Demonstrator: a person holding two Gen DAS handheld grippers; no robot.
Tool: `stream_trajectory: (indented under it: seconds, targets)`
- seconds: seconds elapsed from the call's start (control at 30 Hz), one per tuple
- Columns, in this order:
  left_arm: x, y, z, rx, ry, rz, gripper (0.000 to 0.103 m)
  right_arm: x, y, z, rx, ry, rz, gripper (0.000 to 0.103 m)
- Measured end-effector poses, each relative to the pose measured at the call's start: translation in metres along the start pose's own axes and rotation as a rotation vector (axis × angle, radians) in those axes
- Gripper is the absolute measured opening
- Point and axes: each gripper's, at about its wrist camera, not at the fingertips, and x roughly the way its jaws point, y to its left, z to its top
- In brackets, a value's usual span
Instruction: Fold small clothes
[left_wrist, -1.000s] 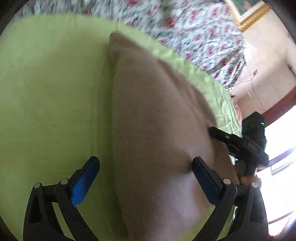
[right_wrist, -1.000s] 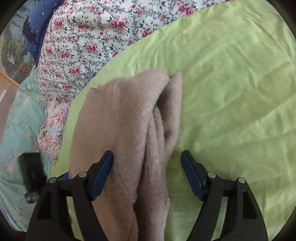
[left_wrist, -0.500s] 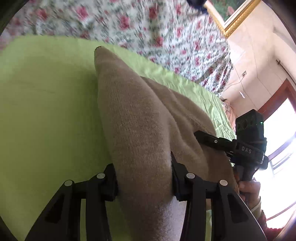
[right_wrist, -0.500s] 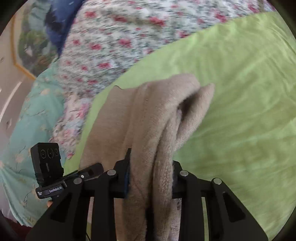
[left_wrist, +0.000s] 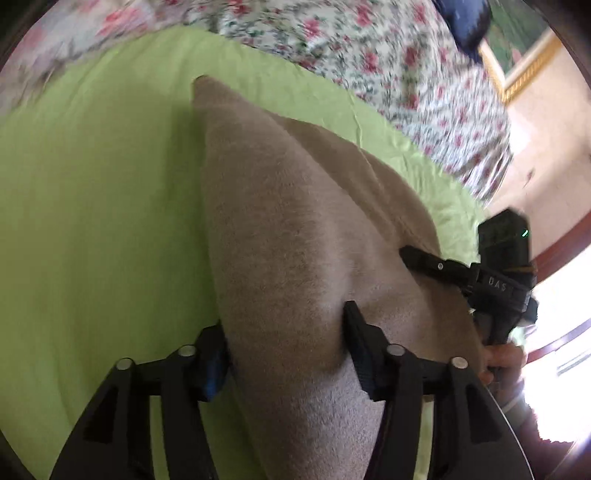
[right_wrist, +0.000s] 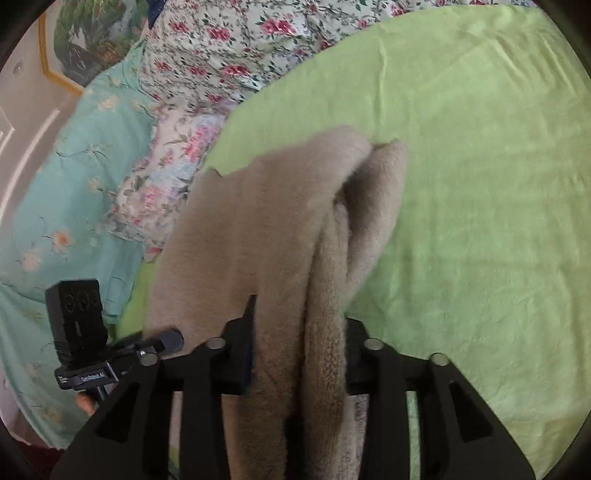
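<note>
A beige fleece garment (left_wrist: 280, 229) lies lengthwise on a lime green sheet (left_wrist: 92, 206), its near end lifted. My left gripper (left_wrist: 284, 354) is shut on the garment's near edge, cloth bunched between the jaws. In the right wrist view the same garment (right_wrist: 266, 229) hangs in thick folds from my right gripper (right_wrist: 299, 354), which is shut on its other near corner. The right gripper also shows in the left wrist view (left_wrist: 436, 266), pressed into the cloth at the right. The left gripper shows in the right wrist view (right_wrist: 162, 341) at the lower left.
A floral quilt (left_wrist: 369, 48) lies beyond the green sheet. A teal floral bedspread (right_wrist: 74, 184) and a floral pillow (right_wrist: 166, 173) lie to the left. A framed picture (right_wrist: 85, 37) hangs on the wall. A bright window (left_wrist: 554, 332) is at the right.
A second ago both grippers were open, straddling the garment's near edge. Both shut on it and raised it off the sheet; since half a second ago it hangs a little higher.
</note>
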Motion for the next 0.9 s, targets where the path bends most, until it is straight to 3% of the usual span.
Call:
stream_trajectory:
  seconds: [0.07, 0.17, 0.3, 0.37, 0.47, 0.53, 0.6, 0.67, 0.77, 0.9]
  targets:
    - [-0.008, 0.002, 0.0, -0.014, -0.024, -0.012, 0.067, -0.002, -0.004, 0.001, 0.025, 0.005, 0.002, 0.051]
    - [-0.023, 0.005, 0.005, -0.015, -0.087, 0.022, 0.077, -0.017, -0.002, 0.007, 0.008, -0.013, -0.073, 0.06]
    - [-0.033, 0.02, 0.021, -0.064, -0.146, 0.057, 0.078, -0.041, 0.002, 0.029, -0.028, -0.118, -0.173, 0.062]
    - [-0.033, 0.025, 0.03, -0.077, -0.151, 0.079, 0.077, -0.041, 0.005, 0.044, -0.035, -0.149, -0.171, 0.062]
    - [-0.022, 0.028, 0.041, -0.097, -0.148, 0.123, 0.075, -0.019, 0.009, 0.066, -0.029, -0.126, -0.156, 0.053]
    - [-0.01, 0.022, 0.047, -0.096, -0.14, 0.145, 0.069, 0.003, 0.008, 0.073, -0.019, -0.076, -0.167, 0.02]
    - [-0.007, 0.015, 0.049, -0.072, -0.139, 0.171, 0.064, 0.002, 0.012, 0.075, -0.028, -0.099, -0.161, 0.013]
    - [-0.007, 0.007, 0.047, -0.031, -0.146, 0.19, 0.061, -0.024, 0.026, 0.072, -0.072, -0.201, -0.112, 0.012]
    - [0.002, -0.001, 0.044, 0.016, -0.129, 0.219, 0.061, -0.048, 0.031, 0.062, -0.092, -0.276, -0.124, 0.012]
    - [0.014, -0.006, 0.042, 0.047, -0.113, 0.26, 0.061, -0.022, 0.0, 0.058, -0.032, -0.177, -0.202, 0.012]
